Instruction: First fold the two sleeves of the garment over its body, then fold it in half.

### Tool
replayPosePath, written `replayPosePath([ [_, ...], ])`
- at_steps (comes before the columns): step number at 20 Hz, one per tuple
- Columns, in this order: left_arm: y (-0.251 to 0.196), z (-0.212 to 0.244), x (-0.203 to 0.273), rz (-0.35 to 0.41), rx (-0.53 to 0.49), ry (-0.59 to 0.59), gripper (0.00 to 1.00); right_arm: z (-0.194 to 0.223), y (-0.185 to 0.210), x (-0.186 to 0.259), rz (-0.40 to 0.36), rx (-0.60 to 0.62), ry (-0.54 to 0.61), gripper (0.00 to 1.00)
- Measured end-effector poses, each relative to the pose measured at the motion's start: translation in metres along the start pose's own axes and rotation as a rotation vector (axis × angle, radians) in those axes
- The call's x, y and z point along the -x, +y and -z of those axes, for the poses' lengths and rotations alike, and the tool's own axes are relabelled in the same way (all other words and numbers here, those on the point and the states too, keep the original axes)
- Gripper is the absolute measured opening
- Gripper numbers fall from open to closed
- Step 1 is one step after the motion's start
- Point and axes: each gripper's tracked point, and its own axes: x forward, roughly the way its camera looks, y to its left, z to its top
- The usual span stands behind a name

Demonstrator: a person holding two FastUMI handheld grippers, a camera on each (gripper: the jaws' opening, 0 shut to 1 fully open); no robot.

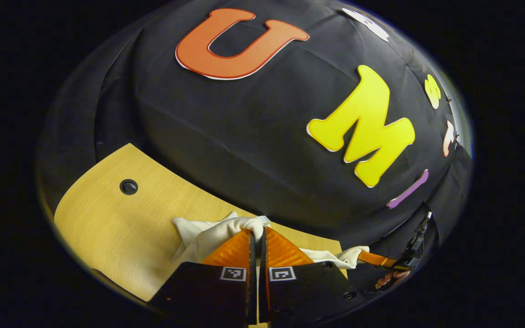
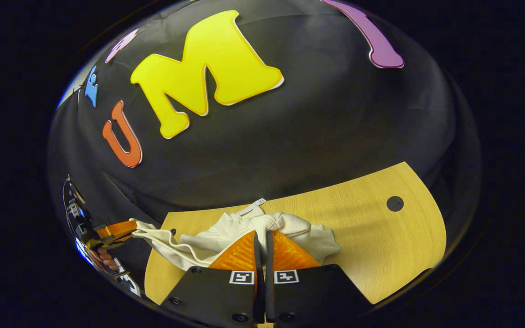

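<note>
Evidently garment [image 1: 212, 237] (label [image 2: 252, 207], perhaps) between both jaws.

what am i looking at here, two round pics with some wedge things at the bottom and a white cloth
There is no robot: a person holds a handheld two-finger claw in each hand, and each claw carries a fisheye camera looking forward along its own fingers.

In the left gripper view, the left claw sits at the bottom, pinched shut on a cream garment. In the right gripper view, the right claw is likewise pinched on that garment. Each view also shows the other claw farther off, gripping another part of the cloth.

The garment lies bunched over a light wooden table, which has a round dark hole. Black cloth behind is the booth's wall.
</note>
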Motion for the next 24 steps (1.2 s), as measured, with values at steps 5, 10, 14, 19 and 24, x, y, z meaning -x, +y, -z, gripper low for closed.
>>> replayPosePath([
  [5, 0.046, 0.025, -0.069, -0.084, -0.044, 0.035, 0.04, 0.015, -0.026, -0.082, 0.023, -0.035, 0.031, 0.01],
  [10, 0.076, 0.036, -0.126, -0.108, -0.154, 0.030, 0.04, 0.028, -0.046, -0.149, 0.051, -0.017, 0.011, 0.01],
  [14, 0.099, 0.045, -0.162, -0.122, -0.226, 0.023, 0.04, 0.043, -0.064, -0.189, 0.097, -0.014, 0.009, 0.01],
  [19, 0.104, 0.059, -0.172, -0.150, -0.332, 0.059, 0.16, 0.043, -0.062, -0.189, 0.121, -0.026, -0.004, 0.10],
  [24, 0.093, 0.017, -0.151, -0.183, -0.443, -0.046, 0.95, 0.016, -0.068, -0.168, 0.182, 0.043, -0.121, 0.65],
])
